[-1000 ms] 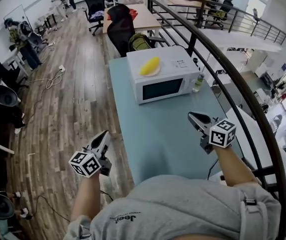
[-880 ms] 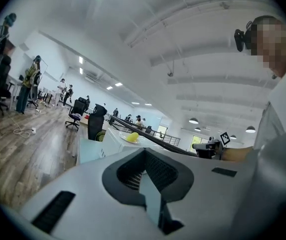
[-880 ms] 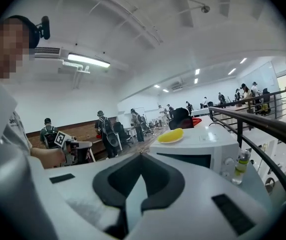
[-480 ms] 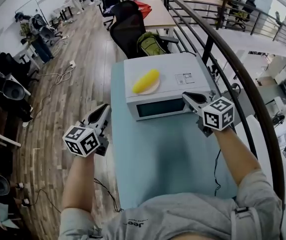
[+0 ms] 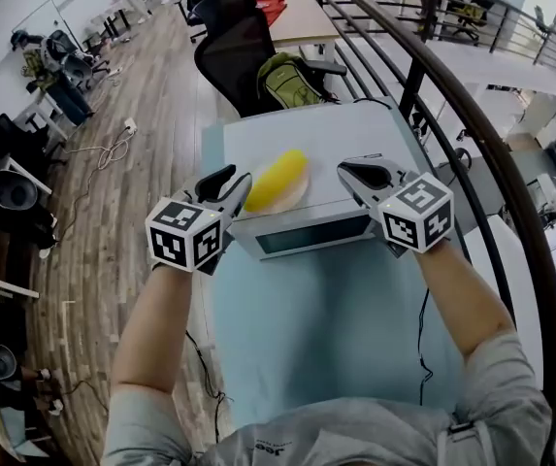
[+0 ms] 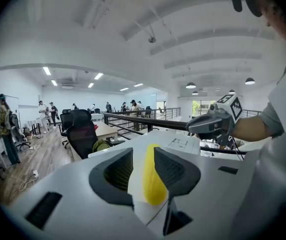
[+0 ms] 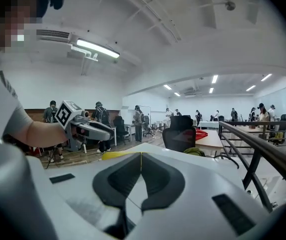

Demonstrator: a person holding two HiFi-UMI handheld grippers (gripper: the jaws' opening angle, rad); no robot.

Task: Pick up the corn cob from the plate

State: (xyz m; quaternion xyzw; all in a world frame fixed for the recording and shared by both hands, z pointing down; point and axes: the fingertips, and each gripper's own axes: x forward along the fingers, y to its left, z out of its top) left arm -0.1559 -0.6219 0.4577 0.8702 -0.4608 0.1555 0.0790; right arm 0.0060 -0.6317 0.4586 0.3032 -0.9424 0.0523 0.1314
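The left gripper (image 5: 234, 184) is the nearer one. Its jaws are opening, part-way apart with nothing pressed between them, and their tips are just beside the near end of the cob (image 5: 278, 178). The right gripper (image 5: 353, 171), jaws closed together and empty, sits off the cob's other side, clear of the plate (image 5: 295, 200). The cob lies on that plate atop the microwave (image 5: 341, 129), its long axis running away from the left tips and roughly in line with them, so the gap frames its width and the reach looks straight ahead.
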